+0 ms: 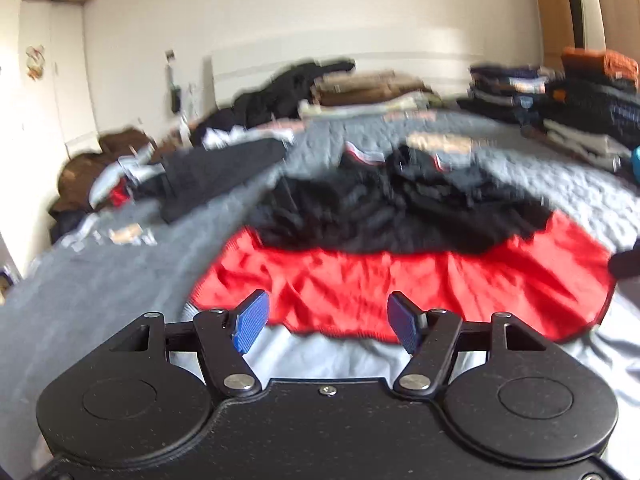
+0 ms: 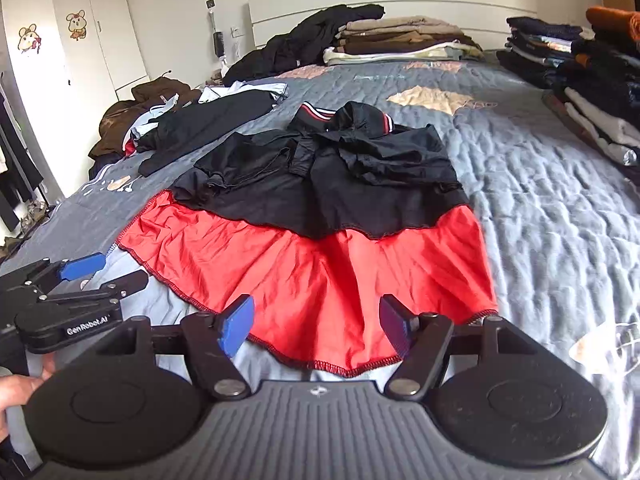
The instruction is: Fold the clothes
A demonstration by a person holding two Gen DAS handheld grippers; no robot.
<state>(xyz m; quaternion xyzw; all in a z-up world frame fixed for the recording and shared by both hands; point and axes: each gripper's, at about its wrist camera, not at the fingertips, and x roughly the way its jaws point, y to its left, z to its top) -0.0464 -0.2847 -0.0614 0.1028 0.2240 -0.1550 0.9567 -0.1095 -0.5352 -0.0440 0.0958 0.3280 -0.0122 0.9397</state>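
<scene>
Right wrist view shows the right tongs [image 2: 316,328] released, their blue pads [image 2: 236,330] spread wide and holding nothing, poised just over the near hem of a black and red garment [image 2: 320,216] spread on the bed [image 2: 540,184]. This garment lies roughly in the middle of the grey quilt, its red part nearest the camera and its black part, crumpled and bunched, farther away, with a red-and-white striped collar [image 2: 316,112] at the far end. At the left edge, the left tongs [image 2: 100,270] are also released and empty, held low beside the red hem, and a hand [image 2: 16,390] grips the handle behind them. Left wrist view is blurred, but it shows the left tongs [image 1: 328,322] spread apart above the same red hem [image 1: 360,280]. Folded stacks of clothes [image 2: 580,64] line the right side of the bed, another folded pile [image 2: 400,36] sits by the headboard, and loose dark clothes [image 2: 192,128] lie heaped along the left edge.
</scene>
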